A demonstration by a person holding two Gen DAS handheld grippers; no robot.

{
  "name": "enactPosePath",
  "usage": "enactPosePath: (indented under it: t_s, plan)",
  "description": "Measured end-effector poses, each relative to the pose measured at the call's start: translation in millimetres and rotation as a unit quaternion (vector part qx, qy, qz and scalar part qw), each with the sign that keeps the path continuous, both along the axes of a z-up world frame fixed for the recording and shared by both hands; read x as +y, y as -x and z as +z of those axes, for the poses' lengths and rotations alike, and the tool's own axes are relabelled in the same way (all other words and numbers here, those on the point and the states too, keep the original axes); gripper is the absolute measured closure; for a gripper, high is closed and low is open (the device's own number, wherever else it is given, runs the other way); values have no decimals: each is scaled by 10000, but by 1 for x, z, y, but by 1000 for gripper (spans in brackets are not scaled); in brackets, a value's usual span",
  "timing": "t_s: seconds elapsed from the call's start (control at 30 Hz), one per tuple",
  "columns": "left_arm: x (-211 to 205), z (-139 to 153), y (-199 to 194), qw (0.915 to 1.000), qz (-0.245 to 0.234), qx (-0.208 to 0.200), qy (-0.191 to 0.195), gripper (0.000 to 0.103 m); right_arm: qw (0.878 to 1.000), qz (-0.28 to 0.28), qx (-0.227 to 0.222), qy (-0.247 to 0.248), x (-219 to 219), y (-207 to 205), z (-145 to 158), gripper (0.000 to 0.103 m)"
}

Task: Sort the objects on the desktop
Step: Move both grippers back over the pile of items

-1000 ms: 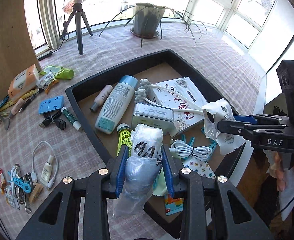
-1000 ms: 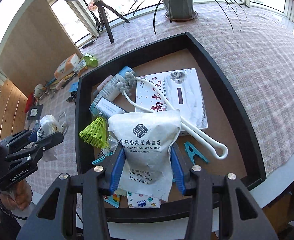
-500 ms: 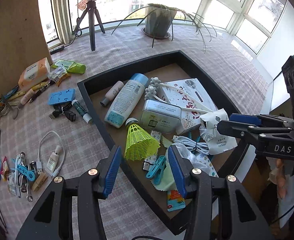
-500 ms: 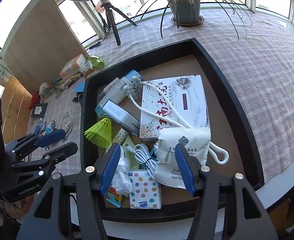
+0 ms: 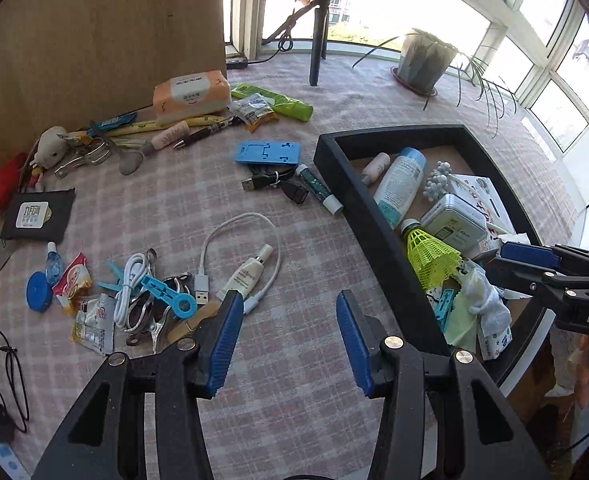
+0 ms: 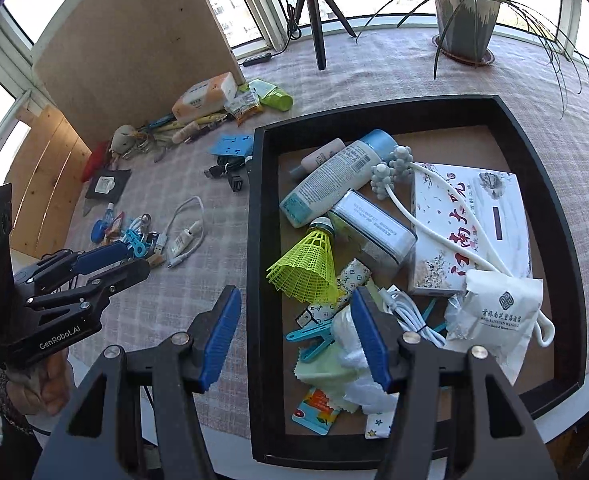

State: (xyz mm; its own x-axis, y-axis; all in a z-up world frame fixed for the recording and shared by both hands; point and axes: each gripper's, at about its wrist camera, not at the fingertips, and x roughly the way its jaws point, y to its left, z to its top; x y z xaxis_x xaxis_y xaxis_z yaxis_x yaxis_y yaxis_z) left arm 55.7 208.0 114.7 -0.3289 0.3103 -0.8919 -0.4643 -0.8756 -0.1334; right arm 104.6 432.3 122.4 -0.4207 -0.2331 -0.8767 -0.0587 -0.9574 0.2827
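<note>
Both the left tool (image 5: 288,344) and right tool (image 6: 296,334) gape wide, empty. The black tray (image 6: 260,216) by the table's near edge holds many items; the clutter (image 5: 142,296) toward its left edge awaits sorting.

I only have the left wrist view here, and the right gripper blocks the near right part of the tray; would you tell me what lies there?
Observer: A white hotel packet lies in the tray, over the looped end of the white massager.
Operator: Thank you. Does the right gripper hold anything?
Observer: No. In the right wrist view the right gripper is empty: its fingers have just been opening, with nothing between them.
Operator: Is anything close to the tray's near rim?
Observer: Yes, an orange and blue card lies flat on the tray floor near that rim.
</note>
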Motion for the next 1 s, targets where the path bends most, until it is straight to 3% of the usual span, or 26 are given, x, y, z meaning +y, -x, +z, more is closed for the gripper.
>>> enactPosePath:
  t_s: [0.37, 0.57, 0.67, 0.8, 1.0]
  plan:
    - [-146, -28, 60, 9938, 1086, -131, 208, 57, 9972, 732, -6, -139, -116, 45, 7, 44]
    - [-212, -44, 89, 9902, 1317, -239, 389, 57, 9934, 1125, -62, -236, -183, 76, 2, 42]
    - [-230, -54, 101, 9904, 1267, -325, 443, 57, 9917, 1268, -132, -137, -213, 96, -7, 42]
    - [-241, -63, 112, 9917, 1120, -372, 503, 57, 9911, 1213, -427, 354, -244, 127, -23, 42]
    - [-248, -71, 129, 9924, 1042, -512, 406, 56, 9871, 1348, -799, 342, -291, 168, -55, 45]
